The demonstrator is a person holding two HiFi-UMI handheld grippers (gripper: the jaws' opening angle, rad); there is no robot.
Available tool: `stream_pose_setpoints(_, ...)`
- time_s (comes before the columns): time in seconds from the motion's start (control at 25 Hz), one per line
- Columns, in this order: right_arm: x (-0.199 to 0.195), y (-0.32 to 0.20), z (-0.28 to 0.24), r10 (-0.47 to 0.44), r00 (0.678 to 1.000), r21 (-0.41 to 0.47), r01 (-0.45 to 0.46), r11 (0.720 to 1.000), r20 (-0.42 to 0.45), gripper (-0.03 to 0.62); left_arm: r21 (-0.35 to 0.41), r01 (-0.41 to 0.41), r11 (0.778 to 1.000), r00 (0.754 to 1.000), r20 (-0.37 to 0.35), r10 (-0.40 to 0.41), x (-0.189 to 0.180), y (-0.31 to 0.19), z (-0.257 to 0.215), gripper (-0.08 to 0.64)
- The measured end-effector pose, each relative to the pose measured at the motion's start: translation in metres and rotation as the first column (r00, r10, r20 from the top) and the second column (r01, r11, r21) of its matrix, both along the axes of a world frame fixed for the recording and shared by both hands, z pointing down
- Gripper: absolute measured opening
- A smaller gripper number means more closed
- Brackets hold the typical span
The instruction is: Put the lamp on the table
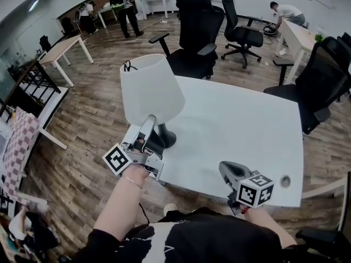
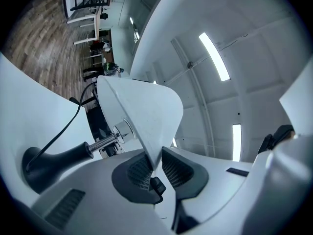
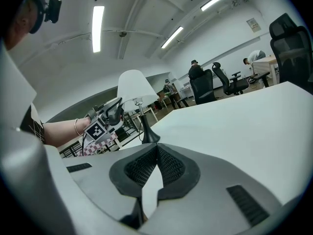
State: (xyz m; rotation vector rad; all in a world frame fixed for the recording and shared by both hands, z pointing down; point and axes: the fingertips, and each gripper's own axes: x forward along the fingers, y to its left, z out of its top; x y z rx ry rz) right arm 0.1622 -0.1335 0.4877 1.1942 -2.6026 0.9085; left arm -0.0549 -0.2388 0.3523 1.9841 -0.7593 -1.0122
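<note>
Our left claw [image 2: 155,166] is pinched on the lower rim of the shade [image 2: 146,111], and the lamp [image 1: 151,89] stands upright on the surface [image 1: 241,119], near its left edge. Our right claw [image 3: 156,168] is closed and empty, well off to the lamp's right, so letting go looks like the left's job.

Lamp [image 1: 151,89]: white shade, black base, black cord, silvery stem. Counter [image 1: 236,130]: plain white, with one grey round grommet [image 1: 284,181]. Left hand-held gripper [image 1: 149,122] and right hand-held gripper [image 1: 226,169]: light grey bodies, dark grey pads [image 2: 139,173] with fine mesh pattern. Each has a cube [image 1: 117,159] of black-and-white square markers. Floor [image 1: 104,108]: brown wood planks, streaky light and dark. Office chairs [image 1: 197,32]: black. Cloth [image 1: 19,141] far left: pink-and-white check. Sleeve [image 1: 192,240]: black. Side table [image 1: 63,47]: pale top, white legs.
</note>
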Motion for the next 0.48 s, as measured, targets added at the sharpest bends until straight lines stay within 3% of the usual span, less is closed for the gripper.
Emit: stream_pose_setpoints(0.48,-0.0039,0.0012,0.0021,0.074,0.997,-0.01,-0.074,0.997,0.009,0.015,-0.033,-0.041,0.999,0.999,-0.009,0.041,-0.0056,0.001,0.0024,0.052)
